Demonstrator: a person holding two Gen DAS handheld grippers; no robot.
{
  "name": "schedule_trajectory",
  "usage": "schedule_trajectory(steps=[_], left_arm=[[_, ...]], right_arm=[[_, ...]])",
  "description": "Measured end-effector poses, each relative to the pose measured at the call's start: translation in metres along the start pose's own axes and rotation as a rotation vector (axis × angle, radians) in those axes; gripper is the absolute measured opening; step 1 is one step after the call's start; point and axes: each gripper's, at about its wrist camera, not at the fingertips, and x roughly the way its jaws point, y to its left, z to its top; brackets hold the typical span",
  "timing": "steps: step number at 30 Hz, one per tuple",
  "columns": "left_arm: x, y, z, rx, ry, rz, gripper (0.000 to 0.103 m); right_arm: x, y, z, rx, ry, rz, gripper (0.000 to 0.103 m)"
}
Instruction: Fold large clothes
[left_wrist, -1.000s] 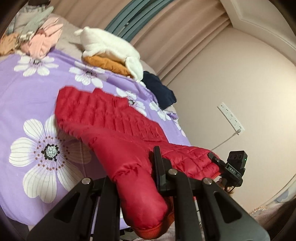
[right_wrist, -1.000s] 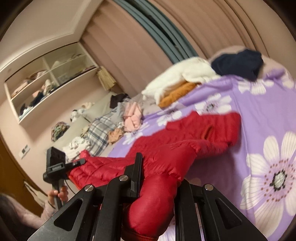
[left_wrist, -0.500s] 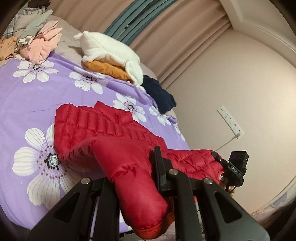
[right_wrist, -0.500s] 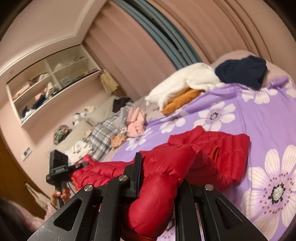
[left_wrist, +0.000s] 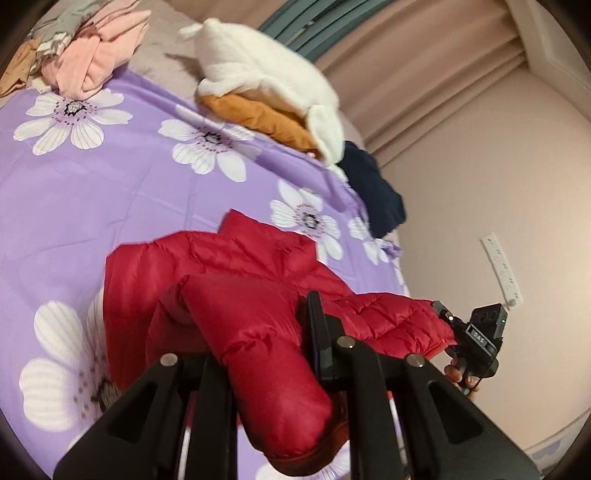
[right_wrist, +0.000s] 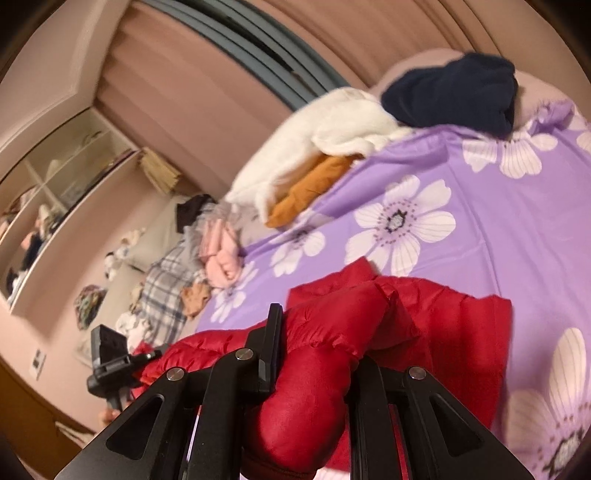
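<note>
While folded clothes (left_wrist: 258, 85) ring red jacket (left_wrist: 229, 280)

Red jacket (left_wrist: 236, 280) now bunched nearer, folded

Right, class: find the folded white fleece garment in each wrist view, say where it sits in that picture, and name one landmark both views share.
Left wrist view: the white fleece garment lies at top centre, on the orange garment, at the far edge of the purple floral sheet.
Right wrist view: the white fleece garment sits upper centre, left of the navy garment.
Shared landmark: the red puffer jacket in the foreground.
</note>
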Motion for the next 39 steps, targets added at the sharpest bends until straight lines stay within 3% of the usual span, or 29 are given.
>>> schedule_trajectory(steps=[10,15,18,23,24,25,27,28,30,34,36,39], left_arm=[[0.088,0.062,0.044,-0.185,0.053,0.08,0.017],[0.115,0.072,0.052,-0.212,0.058,0.134,0.022],[0.122,0.075,0.057,-0.221,0.057,0.143,0.026],[0.115,0.074,0.063,-0.264,0.04,0.113,0.035],[0.113,0.072,0.064,-0.273,0.04,0.098,0.044],[0.11,0.071,0.064,-0.283,0.038,0.075,0.062],[0.097,0.068,0.068,-0.288,0.002,0.076,0.086],[0.089,0.065,0.071,-0.273,-0.028,0.101,0.087],[0.073,0.062,0.078,-0.244,-0.069,0.147,0.087],[0.054,0.059,0.078,-0.212,-0.09,0.172,0.087],[0.053,0.051,0.073,-0.155,-0.086,0.207,0.087],[0.06,0.034,0.057,-0.031,-0.053,0.273,0.087]], right_arm=[[0.07,-0.063,0.02,0.184,0.075,-0.127,0.015],[0.093,-0.085,0.021,0.257,0.11,-0.179,0.019],[0.099,-0.095,0.021,0.321,0.123,-0.175,0.026],[0.09,-0.103,0.026,0.437,0.086,-0.062,0.066],[0.087,-0.103,0.028,0.448,0.073,-0.052,0.069],[0.082,-0.101,0.03,0.459,0.056,-0.047,0.072],[0.077,-0.099,0.034,0.473,0.041,-0.038,0.075],[0.072,-0.099,0.036,0.477,0.029,-0.038,0.075],[0.067,-0.096,0.04,0.465,0.012,-0.06,0.075],[0.052,-0.084,0.044,0.396,-0.025,-0.134,0.076],[0.046,-0.066,0.044,0.282,-0.032,-0.182,0.076],[0.053,-0.039,0.036,0.104,0.024,-0.266,0.076]])
